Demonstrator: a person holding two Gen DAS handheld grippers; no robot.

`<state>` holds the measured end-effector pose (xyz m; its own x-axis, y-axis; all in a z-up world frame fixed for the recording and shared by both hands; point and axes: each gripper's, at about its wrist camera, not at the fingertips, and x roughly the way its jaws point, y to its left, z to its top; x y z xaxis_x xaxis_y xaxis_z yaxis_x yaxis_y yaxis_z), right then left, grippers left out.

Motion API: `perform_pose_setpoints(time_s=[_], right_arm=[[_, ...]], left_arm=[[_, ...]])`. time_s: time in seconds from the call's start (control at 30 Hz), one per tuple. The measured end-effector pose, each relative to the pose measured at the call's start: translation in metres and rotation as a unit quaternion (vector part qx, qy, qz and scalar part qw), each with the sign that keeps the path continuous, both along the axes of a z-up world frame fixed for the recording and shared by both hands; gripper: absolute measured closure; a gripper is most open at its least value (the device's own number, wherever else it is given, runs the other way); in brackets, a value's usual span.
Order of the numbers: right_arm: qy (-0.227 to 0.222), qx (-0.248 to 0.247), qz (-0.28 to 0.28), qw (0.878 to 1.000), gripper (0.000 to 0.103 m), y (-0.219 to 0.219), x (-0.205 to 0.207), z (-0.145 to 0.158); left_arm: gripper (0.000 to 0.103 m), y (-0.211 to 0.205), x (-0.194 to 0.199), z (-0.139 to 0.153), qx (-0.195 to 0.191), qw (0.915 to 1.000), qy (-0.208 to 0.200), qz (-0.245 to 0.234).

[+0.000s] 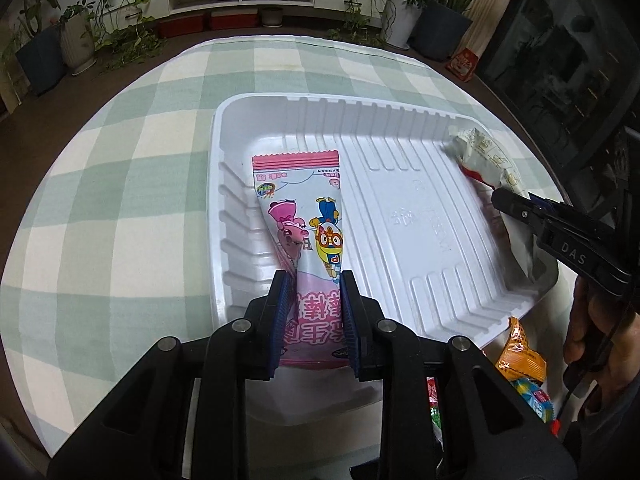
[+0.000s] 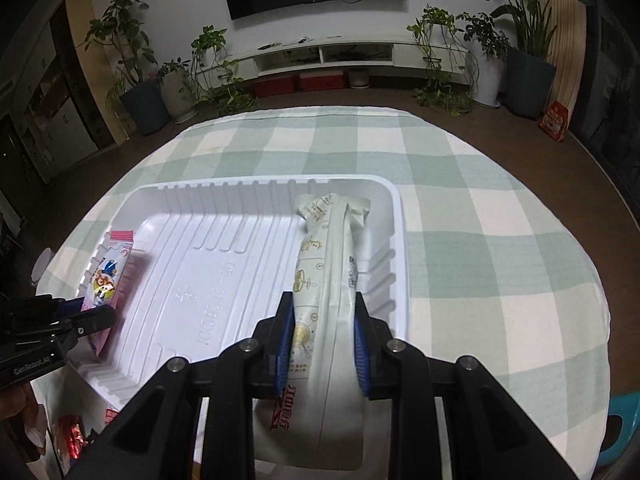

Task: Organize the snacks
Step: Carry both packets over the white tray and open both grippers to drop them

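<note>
A white ribbed plastic tray sits on the green-checked tablecloth. My left gripper is shut on a pink cartoon snack packet, whose far end lies in the tray's left side; the packet also shows in the right wrist view. My right gripper is shut on a cream-white snack packet, which lies along the tray's right side; it shows in the left wrist view with the right gripper on it.
Loose snacks lie on the table near the tray's front edge: an orange packet, a blue one and a red foil one. Potted plants, a low white cabinet and a wall TV stand beyond the table.
</note>
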<state>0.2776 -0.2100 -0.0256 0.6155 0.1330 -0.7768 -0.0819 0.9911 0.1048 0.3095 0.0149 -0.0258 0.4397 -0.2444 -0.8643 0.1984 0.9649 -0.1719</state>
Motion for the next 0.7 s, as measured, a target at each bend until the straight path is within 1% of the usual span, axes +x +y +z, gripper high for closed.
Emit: perform_pose_setpoints(time_s=[0.13, 0.23, 0.37, 0.57, 0.6, 0.63, 0.67, 0.7], right_arm=[[0.000, -0.004, 0.001, 1.000, 0.075, -0.002, 0.004, -0.004], [-0.002, -0.018, 0.005, 1.000, 0.074, 0.002, 0.004, -0.004], [-0.003, -0.027, 0.009, 1.000, 0.069, 0.005, 0.003, -0.005], [-0.006, -0.024, 0.014, 1.000, 0.064, 0.008, 0.001, -0.003], [-0.006, -0.022, 0.014, 1.000, 0.062, 0.007, 0.001, -0.003], [-0.006, -0.020, 0.014, 1.000, 0.062, 0.007, 0.001, -0.002], [-0.007, -0.019, 0.014, 1.000, 0.061, 0.007, 0.000, -0.001], [-0.009, -0.018, 0.015, 1.000, 0.058, 0.007, 0.000, 0.000]], left_arm=[[0.078, -0.001, -0.005, 0.002, -0.003, 1.0000, -0.003, 0.002], [0.078, 0.000, -0.005, 0.003, -0.003, 1.0000, -0.005, 0.008], [0.077, -0.002, -0.004, 0.003, 0.003, 0.9999, -0.006, 0.010], [0.073, -0.004, -0.003, 0.002, 0.003, 0.9999, -0.009, 0.012], [0.067, -0.004, -0.003, 0.003, -0.002, 0.9999, -0.011, 0.010], [0.057, -0.005, -0.003, 0.004, -0.005, 0.9999, -0.014, 0.007], [0.053, -0.007, -0.004, 0.006, -0.008, 0.9998, -0.016, 0.004], [0.046, -0.008, -0.004, 0.007, -0.009, 0.9998, -0.018, 0.002]])
